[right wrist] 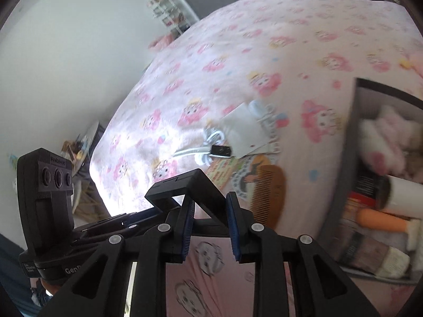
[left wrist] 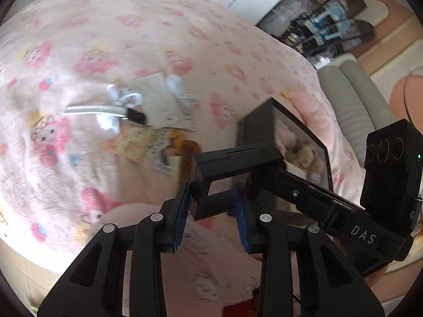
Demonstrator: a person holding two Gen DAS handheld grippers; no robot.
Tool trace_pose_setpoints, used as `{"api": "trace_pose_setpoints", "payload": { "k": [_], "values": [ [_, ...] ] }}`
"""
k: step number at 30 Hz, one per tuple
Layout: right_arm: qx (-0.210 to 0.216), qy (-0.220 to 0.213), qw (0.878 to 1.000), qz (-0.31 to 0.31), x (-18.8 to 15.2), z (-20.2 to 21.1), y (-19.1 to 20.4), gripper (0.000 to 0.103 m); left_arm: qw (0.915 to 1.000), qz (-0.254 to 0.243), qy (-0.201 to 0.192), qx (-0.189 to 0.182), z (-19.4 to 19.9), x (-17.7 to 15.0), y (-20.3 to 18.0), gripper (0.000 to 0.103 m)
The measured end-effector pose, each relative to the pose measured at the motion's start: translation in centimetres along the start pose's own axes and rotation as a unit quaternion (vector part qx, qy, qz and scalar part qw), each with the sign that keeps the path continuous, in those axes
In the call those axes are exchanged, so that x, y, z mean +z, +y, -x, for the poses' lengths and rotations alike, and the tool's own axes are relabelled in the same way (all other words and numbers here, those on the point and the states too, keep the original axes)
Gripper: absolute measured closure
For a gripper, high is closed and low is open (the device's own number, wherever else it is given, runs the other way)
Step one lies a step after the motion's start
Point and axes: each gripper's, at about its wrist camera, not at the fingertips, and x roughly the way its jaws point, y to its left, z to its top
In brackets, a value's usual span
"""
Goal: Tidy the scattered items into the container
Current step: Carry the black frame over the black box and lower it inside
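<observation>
We look along the right gripper [right wrist: 210,223], whose blue-padded jaws stand apart with nothing pressed between them. The other gripper [right wrist: 182,190] crosses in from the left, its camera block upright. On the pink cartoon-print blanket [right wrist: 238,52] lie a brown comb [right wrist: 269,192], some printed cards [right wrist: 232,169], a white envelope [right wrist: 243,129] and a coiled white cable [right wrist: 211,140]. At right, the dark container [right wrist: 353,142] holds plush toys [right wrist: 388,137] and tubes, all blurred.
</observation>
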Motion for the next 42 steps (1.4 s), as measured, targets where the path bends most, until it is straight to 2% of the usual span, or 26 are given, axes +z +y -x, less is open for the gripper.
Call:
{"api": "trace_pose_setpoints", "payload": {
  "k": [1,3,4,7,12,18,28,37,42],
  "values": [
    [-0.003,-0.008,1.0,-0.005,-2.3,3.1,-2.4,0.082,0.9999,-0.01,0.003,-0.004,0.0,-0.4,-1.2,0.071],
    [-0.019,-0.022,0.999,-0.018,-2.0,5.5,-3.3,0.082,0.9994,-0.03,0.013,-0.014,-1.0,-0.7,-3.7,0.071],
    [-0.026,-0.027,0.999,-0.022,-3.0,6.6,-4.3,0.082,0.999,-0.037,0.018,-0.018,-1.9,-0.9,-5.3,0.071],
    [-0.048,-0.044,0.997,-0.041,-2.6,8.4,-6.7,0.082,0.9968,-0.061,0.037,-0.037,-4.2,-1.5,-9.2,0.071],
    [-0.087,-0.067,0.991,-0.075,-4.0,11.8,-11.0,0.081,0.9912,-0.097,0.069,-0.058,-7.9,-2.6,-14.7,0.071],
    [-0.116,-0.083,0.983,-0.115,-4.7,14.4,-15.2,0.081,0.9847,-0.127,0.1,-0.065,-11.9,-3.4,-19.1,0.071],
    [-0.126,-0.093,0.978,-0.14,-5.2,15.7,-18.8,0.082,0.9779,-0.145,0.138,-0.062,-16.6,-3.4,-22.2,0.071],
    [-0.12,-0.067,0.976,-0.17,-5.8,14.1,-22.5,0.082,0.9748,-0.142,0.167,-0.041,-20.2,-4.3,-22.6,0.071],
    [-0.137,-0.069,0.973,-0.174,-6.2,14.6,-23.0,0.082,0.9784,-0.137,0.147,-0.046,-19.5,-4.0,-22.3,0.071]
  ]
}}
